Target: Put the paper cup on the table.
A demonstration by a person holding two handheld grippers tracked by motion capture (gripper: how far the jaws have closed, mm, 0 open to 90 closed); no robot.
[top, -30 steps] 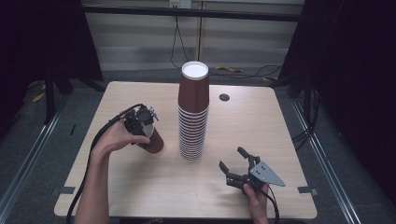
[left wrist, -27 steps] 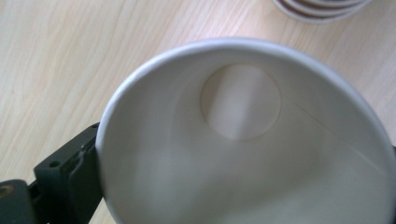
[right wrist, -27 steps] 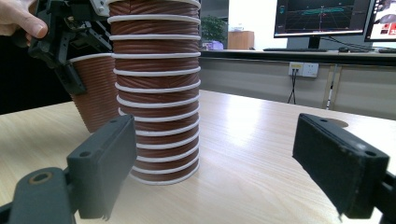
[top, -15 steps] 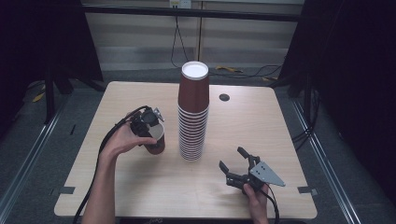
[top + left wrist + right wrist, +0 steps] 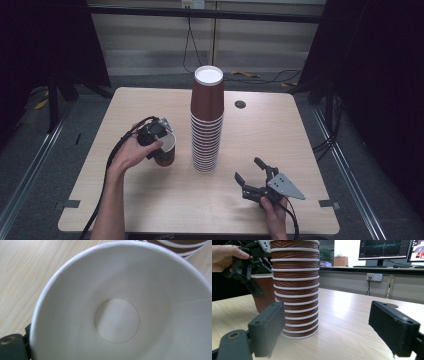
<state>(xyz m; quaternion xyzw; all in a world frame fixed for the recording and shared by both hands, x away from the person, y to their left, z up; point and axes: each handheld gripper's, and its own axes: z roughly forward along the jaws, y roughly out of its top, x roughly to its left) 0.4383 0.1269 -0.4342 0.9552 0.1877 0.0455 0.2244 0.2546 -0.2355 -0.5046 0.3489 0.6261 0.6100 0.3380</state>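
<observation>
Brown paper cup (image 5: 165,150) stands upright on the table (image 5: 150,200) just left of the cup stack (image 5: 206,125); left gripper (image 5: 159,134) jaws, just closing, straddle its rim; right gripper (image 5: 251,176) rests apart, jaws wide, empty.

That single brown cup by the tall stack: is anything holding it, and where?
Yes: the left hand-held gripper grips the single cup at its rim, one jaw outside the wall. The right hand-held gripper is open, empty.

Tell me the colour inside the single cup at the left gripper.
White inside the single cup, with a brown outer wall; the left gripper view shows the inside best.
</observation>
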